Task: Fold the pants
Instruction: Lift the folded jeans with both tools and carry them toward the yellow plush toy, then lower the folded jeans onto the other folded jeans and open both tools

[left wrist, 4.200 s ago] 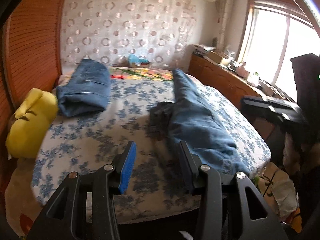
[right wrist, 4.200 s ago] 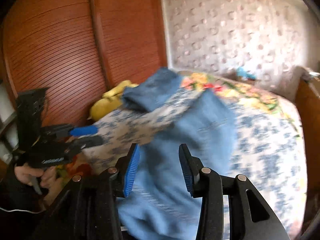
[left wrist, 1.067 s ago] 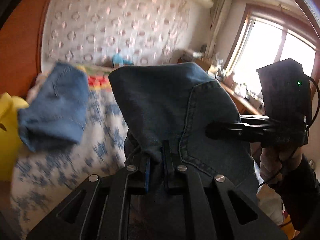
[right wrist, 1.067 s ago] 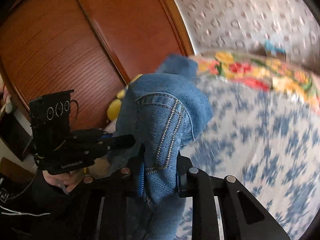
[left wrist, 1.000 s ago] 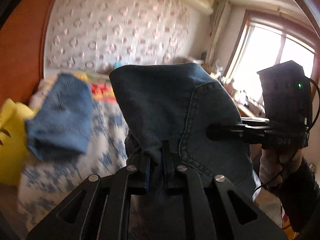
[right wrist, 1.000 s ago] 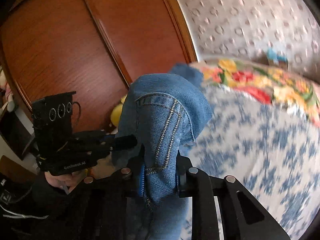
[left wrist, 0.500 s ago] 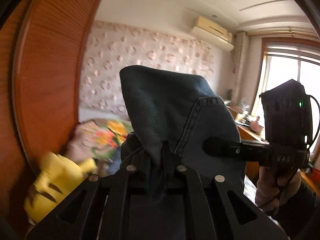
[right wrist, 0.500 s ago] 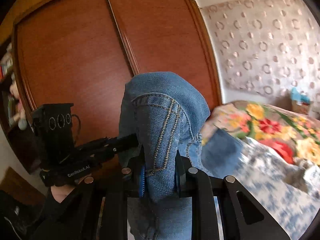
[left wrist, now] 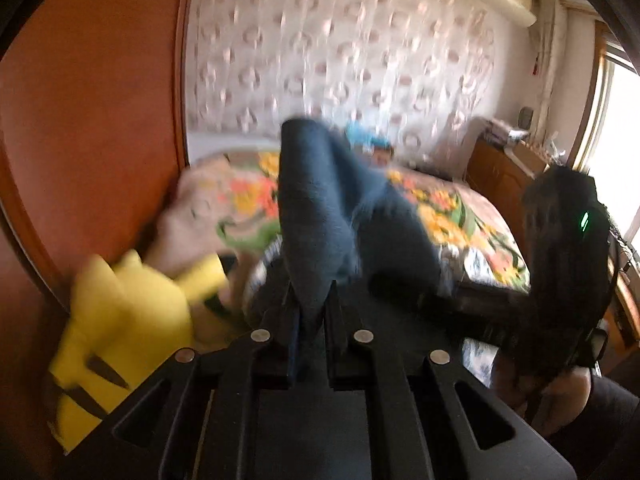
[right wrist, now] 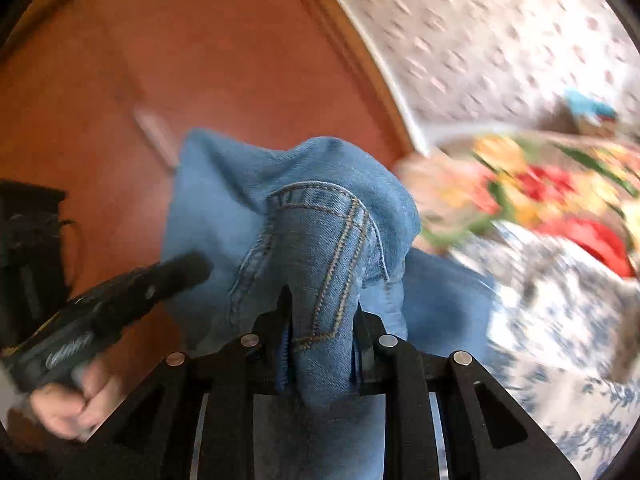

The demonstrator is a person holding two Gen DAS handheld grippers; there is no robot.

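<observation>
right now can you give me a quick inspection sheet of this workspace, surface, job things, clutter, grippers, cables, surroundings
surface: bed with a blue-and-white floral sheet and a bright flowered cover towards the headboard end; blurred
job's things: blue jeans, held up off the bed at two spots
clutter: yellow plush toy at the bed's edge by the wardrobe; small blue item by the far wall, too blurred to name
grippers: left gripper jaws shut on the jeans; right gripper jaws shut on a seamed fold of them
cables: nothing seen clearly
surroundings: reddish wooden wardrobe, patterned wall, bright window, wooden cabinet beneath it
</observation>
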